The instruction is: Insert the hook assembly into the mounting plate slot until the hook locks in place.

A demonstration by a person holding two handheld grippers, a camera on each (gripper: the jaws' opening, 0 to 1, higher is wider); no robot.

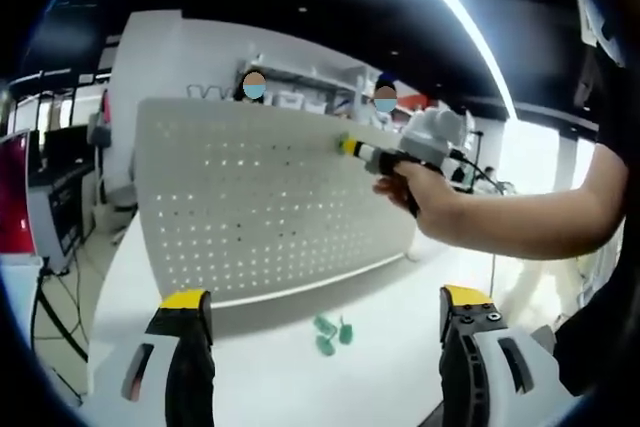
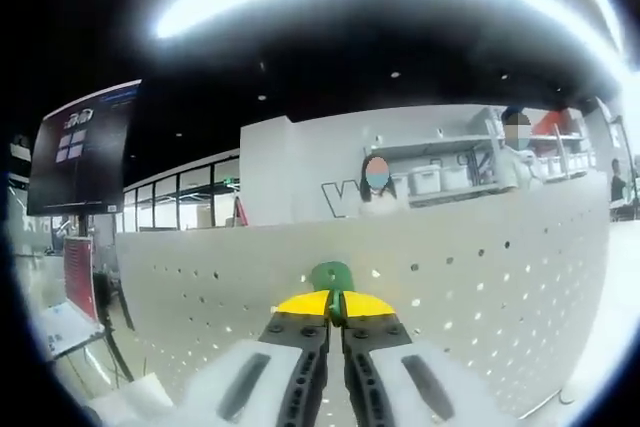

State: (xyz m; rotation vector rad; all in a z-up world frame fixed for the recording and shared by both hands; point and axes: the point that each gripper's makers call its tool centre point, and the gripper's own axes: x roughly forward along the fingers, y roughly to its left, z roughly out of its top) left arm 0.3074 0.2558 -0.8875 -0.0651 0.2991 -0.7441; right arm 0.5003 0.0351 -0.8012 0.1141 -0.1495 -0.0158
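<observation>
Pinching a green hook (image 2: 331, 277) against the pegboard (image 2: 470, 297), your right gripper (image 2: 336, 309) is clamped; your left gripper (image 1: 325, 307) gapes above spare hooks (image 1: 333, 334) on the table (image 1: 380, 377).

White pegboard (image 1: 270, 197) with regular hole grid. Green hooks (image 1: 333, 334) on white table (image 1: 380, 377). Green hook (image 2: 331, 277) between yellow-tipped, black-and-white right gripper (image 2: 334, 309) jaws.

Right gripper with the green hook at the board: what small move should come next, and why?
Probably a short push forward. The right gripper is shut on the green hook, held at the top edge of the perforated board; whether the hook is seated cannot be told. Spare hooks lie on the table.
</observation>
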